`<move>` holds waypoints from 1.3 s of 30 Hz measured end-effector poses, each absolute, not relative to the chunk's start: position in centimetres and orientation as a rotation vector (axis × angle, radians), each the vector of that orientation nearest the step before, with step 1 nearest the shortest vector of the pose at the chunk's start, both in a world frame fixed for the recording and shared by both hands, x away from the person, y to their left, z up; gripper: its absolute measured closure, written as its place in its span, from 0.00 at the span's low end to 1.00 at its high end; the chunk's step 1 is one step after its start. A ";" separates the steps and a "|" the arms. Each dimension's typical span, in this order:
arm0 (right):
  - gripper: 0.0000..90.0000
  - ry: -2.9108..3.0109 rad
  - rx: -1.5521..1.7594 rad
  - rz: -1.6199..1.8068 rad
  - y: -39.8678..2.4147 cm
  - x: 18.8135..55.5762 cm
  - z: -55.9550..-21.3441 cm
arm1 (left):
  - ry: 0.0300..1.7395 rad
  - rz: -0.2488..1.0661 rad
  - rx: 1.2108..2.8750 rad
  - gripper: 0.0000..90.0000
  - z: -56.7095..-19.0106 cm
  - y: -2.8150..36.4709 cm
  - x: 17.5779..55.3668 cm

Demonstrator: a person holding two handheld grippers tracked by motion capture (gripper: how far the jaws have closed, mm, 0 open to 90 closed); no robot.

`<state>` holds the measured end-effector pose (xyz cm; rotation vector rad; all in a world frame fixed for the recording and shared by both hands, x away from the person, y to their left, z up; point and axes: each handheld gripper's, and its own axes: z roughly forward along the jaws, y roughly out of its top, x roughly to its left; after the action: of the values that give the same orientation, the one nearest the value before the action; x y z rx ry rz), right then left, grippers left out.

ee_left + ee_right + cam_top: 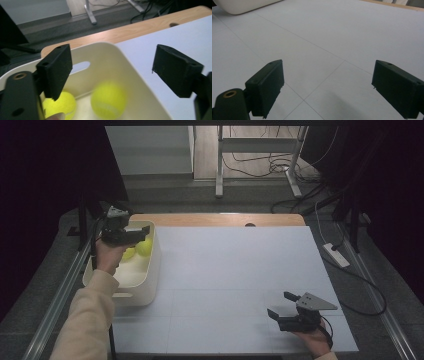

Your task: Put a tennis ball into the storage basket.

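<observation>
Over the cream plastic bin (145,280) at the left edge of the white worktop (235,270), the left hand-held gripper (112,70) hangs with its jaws spread wide and nothing between them. Below it, two fuzzy yellow-green tennis balls lie in the bin: one blurred tennis ball (108,100) sits under the gap of the jaws, the second tennis ball (61,103) just beside it near the bin's wall. The right hand-held gripper (285,307) rests low over the bare worktop at the near right, jaws wide apart and empty.
</observation>
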<state>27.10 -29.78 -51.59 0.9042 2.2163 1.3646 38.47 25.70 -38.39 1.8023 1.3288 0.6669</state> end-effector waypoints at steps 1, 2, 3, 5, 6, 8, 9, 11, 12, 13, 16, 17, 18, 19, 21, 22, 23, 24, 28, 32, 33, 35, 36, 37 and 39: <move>0.11 2.216 0.903 1.365 -29.8 27.1 -51.6 | 1.322 0.667 1.798 0.15 -38.3 25.6 38.3; 0.11 2.216 0.902 1.364 -29.8 27.1 -51.6 | 1.311 0.660 1.795 0.14 -38.1 25.6 38.1; 0.11 2.215 0.901 1.365 -29.8 27.1 -51.6 | 1.301 0.652 1.792 0.13 -38.0 25.5 37.9; 0.11 2.217 0.902 1.365 -29.8 27.1 -51.6 | 1.275 0.633 1.789 0.11 -37.8 25.4 37.5; 0.11 2.217 0.902 1.365 -29.8 27.1 -51.6 | 1.275 0.633 1.789 0.10 -37.8 25.4 37.5; 0.11 2.217 0.900 1.365 -29.8 27.1 -51.6 | 1.255 0.621 1.782 0.10 -37.6 25.4 37.1; 0.11 2.216 0.900 1.365 -29.8 27.1 -51.6 | 1.244 0.619 1.780 0.09 -37.5 25.3 36.9; 0.11 2.216 0.900 1.364 -29.8 27.1 -51.6 | 1.221 0.609 1.771 0.09 -37.3 25.2 36.5; 0.11 2.216 0.900 1.364 -29.8 27.1 -51.6 | 1.210 0.605 1.766 0.09 -37.2 25.1 36.3; 0.11 2.215 0.900 1.364 -29.8 27.1 -51.6 | 1.198 0.602 1.761 0.09 -37.2 25.1 36.1; 0.11 2.215 0.901 1.364 -29.8 27.1 -51.6 | 1.167 0.598 1.750 0.09 -37.1 24.9 35.5; 0.11 2.215 0.901 1.364 -29.8 27.1 -51.6 | 1.167 0.598 1.750 0.09 -37.1 24.9 35.5; 0.11 2.214 0.901 1.364 -29.8 27.1 -51.6 | 1.154 0.594 1.746 0.09 -37.1 24.9 35.2; 0.11 2.214 0.900 1.364 -29.8 27.1 -51.6 | 1.138 0.585 1.738 0.09 -37.1 24.8 34.8; 0.11 2.214 0.900 1.365 -29.8 27.0 -51.5 | 1.127 0.581 1.735 0.09 -37.1 24.7 34.6; 0.11 2.214 0.899 1.364 -29.8 27.0 -51.5 | 1.102 0.575 1.732 0.09 -37.1 24.5 34.1; 0.11 2.214 0.900 1.364 -29.8 27.0 -51.5 | 1.088 0.568 1.729 0.09 -37.1 24.4 33.8; 0.11 2.213 0.900 1.365 -29.8 27.0 -51.5 | 1.067 0.548 1.722 0.09 -37.2 24.3 33.4; 0.11 2.210 0.899 1.364 -29.8 27.0 -51.5 | 1.014 0.523 1.709 0.10 -37.1 24.0 32.4; 0.11 2.212 0.902 1.363 -29.8 27.0 -51.5 | 0.955 0.513 1.716 0.10 -37.2 23.5 31.0; 0.11 2.212 0.902 1.366 -29.7 27.0 -51.5 | 0.943 0.513 1.717 0.10 -37.2 23.4 30.7; 0.11 2.212 0.903 1.366 -29.7 27.0 -51.5 | 0.924 0.506 1.716 0.10 -37.3 23.2 30.3; 0.11 2.211 0.900 1.367 -29.7 27.0 -51.5 | 0.913 0.505 1.718 0.10 -37.3 23.1 30.0; 0.11 2.210 0.898 1.367 -29.6 27.0 -51.5 | 0.907 0.504 1.720 0.10 -37.4 22.9 29.8; 0.11 2.212 0.895 1.364 -29.6 27.0 -51.5 | 0.890 0.495 1.729 0.10 -37.7 22.6 29.4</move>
<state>27.02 -29.57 -51.49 0.8951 2.2117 1.3645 29.35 22.62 -37.70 1.7287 0.8903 0.4945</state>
